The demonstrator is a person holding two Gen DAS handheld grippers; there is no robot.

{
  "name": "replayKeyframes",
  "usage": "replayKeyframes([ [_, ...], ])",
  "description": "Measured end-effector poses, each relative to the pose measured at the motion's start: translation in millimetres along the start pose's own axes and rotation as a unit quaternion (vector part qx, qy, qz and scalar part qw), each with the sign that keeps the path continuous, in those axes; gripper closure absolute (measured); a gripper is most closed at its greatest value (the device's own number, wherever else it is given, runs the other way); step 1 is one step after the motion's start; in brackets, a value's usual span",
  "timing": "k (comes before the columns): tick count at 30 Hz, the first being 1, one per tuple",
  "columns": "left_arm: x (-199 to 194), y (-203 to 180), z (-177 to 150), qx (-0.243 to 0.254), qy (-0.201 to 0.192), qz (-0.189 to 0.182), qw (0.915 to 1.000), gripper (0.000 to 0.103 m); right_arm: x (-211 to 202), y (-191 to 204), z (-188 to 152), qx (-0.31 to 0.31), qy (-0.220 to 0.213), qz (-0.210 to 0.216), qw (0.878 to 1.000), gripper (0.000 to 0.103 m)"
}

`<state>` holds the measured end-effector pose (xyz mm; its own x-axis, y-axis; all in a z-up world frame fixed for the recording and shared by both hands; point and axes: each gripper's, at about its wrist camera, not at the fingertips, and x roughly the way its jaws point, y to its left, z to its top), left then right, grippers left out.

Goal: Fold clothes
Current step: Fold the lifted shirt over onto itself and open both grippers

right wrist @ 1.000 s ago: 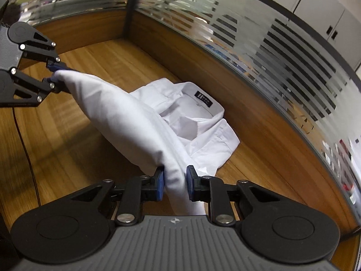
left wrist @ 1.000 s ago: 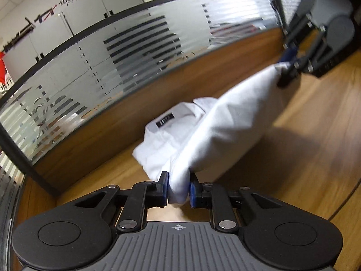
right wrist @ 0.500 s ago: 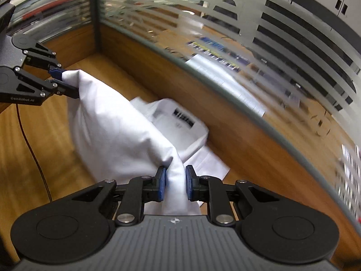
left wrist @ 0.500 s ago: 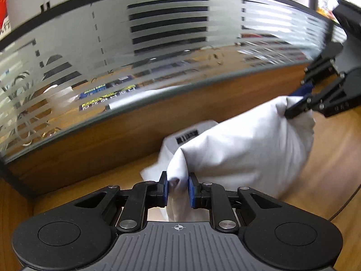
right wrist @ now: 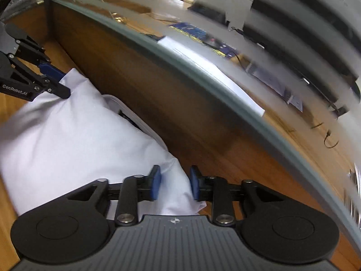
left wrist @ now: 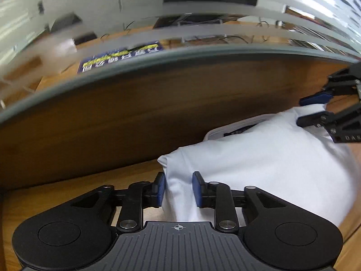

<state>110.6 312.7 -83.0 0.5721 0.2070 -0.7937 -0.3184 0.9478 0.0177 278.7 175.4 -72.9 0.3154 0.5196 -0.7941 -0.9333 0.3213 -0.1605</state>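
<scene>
While both tools sit at the shirt's folded edge, each view shows this:

Left wrist view
- Left tool [left wrist: 178,188]: jaws parted narrowly, blue pads [left wrist: 160,188] either side of a bunch of white cloth; the left pad touches it, the right pad looks just off it, so I cannot tell if it is gripped.
- Shirt [left wrist: 259,169]: white, doubled over on the wooden surface [left wrist: 67,198], lying against the wooden wall [left wrist: 135,117]; collar with a dark label peeks out beyond the fold.
- Right tool [left wrist: 313,110]: at the right edge, its jaws around the shirt's far corner.
- Glass [left wrist: 180,11]: frosted stripes above the wall, blurred.

Right wrist view
- Right tool [right wrist: 174,185]: jaws parted narrowly with cloth between them; a small gap shows at both pads, grip unclear.
- Shirt [right wrist: 74,140]: spreads left from the tool, collar edge toward the wall [right wrist: 180,113].
- Left tool [right wrist: 59,83]: upper left, jaws around the opposite corner of the fold.
- Surface [right wrist: 6,203]: bare wood at the left edge.
</scene>
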Motion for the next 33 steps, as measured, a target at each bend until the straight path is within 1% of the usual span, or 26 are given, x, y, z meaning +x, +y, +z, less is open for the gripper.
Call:
replayKeyframes([
  [2, -13.8, 1.3, -2.3, -0.017, -0.019, 0.006, 0.9997, 0.071, 7.4, 2.1, -5.9, 0.004, -0.008, -0.012, 1.000, 0.066],
  [5, -42.1, 8.0, 5.7, -0.040, -0.058, 0.011, 0.9974, 0.071, -28.7, 0.2, -11.8, 0.048, -0.045, -0.026, 0.997, 0.066],
  [7, -63.2, 3.4, 4.6, -0.051, -0.084, 0.006, 0.9951, 0.069, -52.1, 1.8, -18.0, 0.081, -0.065, -0.025, 0.994, 0.066],
  [9, -78.0, -7.7, 1.1, -0.045, -0.096, -0.008, 0.9943, 0.066, -72.7, 6.1, -25.6, 0.116, -0.081, -0.018, 0.990, 0.066],
  [11, -79.7, -21.7, -2.6, -0.028, -0.092, -0.020, 0.9952, 0.065, -75.3, 14.9, -33.2, 0.144, -0.077, -0.006, 0.987, 0.066],
  [13, -73.7, -33.7, -7.7, -0.013, -0.073, -0.022, 0.9970, 0.065, -72.0, 24.9, -40.2, 0.165, -0.067, 0.004, 0.984, 0.066],
  [17, -49.4, -41.9, -22.3, -0.006, -0.034, -0.017, 0.9993, 0.064, -43.6, 35.7, -50.7, 0.189, -0.040, 0.006, 0.981, 0.066],
  [18, -45.7, -41.1, -26.2, -0.005, -0.030, -0.016, 0.9994, 0.063, -35.5, 37.0, -53.8, 0.192, -0.032, 0.006, 0.981, 0.065],
  [21, -34.6, -38.1, -36.1, 0.005, -0.028, -0.014, 0.9995, 0.056, -19.4, 38.8, -63.5, 0.189, -0.014, 0.009, 0.982, 0.065],
  [23, -24.4, -35.8, -40.5, 0.011, -0.024, -0.013, 0.9996, 0.056, -8.4, 41.2, -65.5, 0.185, -0.006, 0.012, 0.983, 0.064],
  [25, -22.2, -35.4, -40.5, 0.007, -0.021, -0.012, 0.9997, 0.056, 4.3, 32.5, -61.0, 0.184, -0.001, 0.013, 0.983, 0.064],
  [28, -24.7, -37.2, -45.5, 0.004, -0.019, -0.008, 0.9998, 0.056, 2.9, 31.5, -59.6, 0.190, -0.001, 0.015, 0.982, 0.063],
  [31, -22.0, -39.8, -53.1, 0.002, -0.016, -0.009, 0.9998, 0.056, -0.2, 37.6, -66.0, 0.190, 0.002, 0.020, 0.982, 0.063],
  [33, -30.0, -42.4, -63.5, 0.003, -0.012, -0.012, 0.9998, 0.056, -5.5, 43.9, -71.9, 0.188, 0.005, 0.022, 0.982, 0.063],
])
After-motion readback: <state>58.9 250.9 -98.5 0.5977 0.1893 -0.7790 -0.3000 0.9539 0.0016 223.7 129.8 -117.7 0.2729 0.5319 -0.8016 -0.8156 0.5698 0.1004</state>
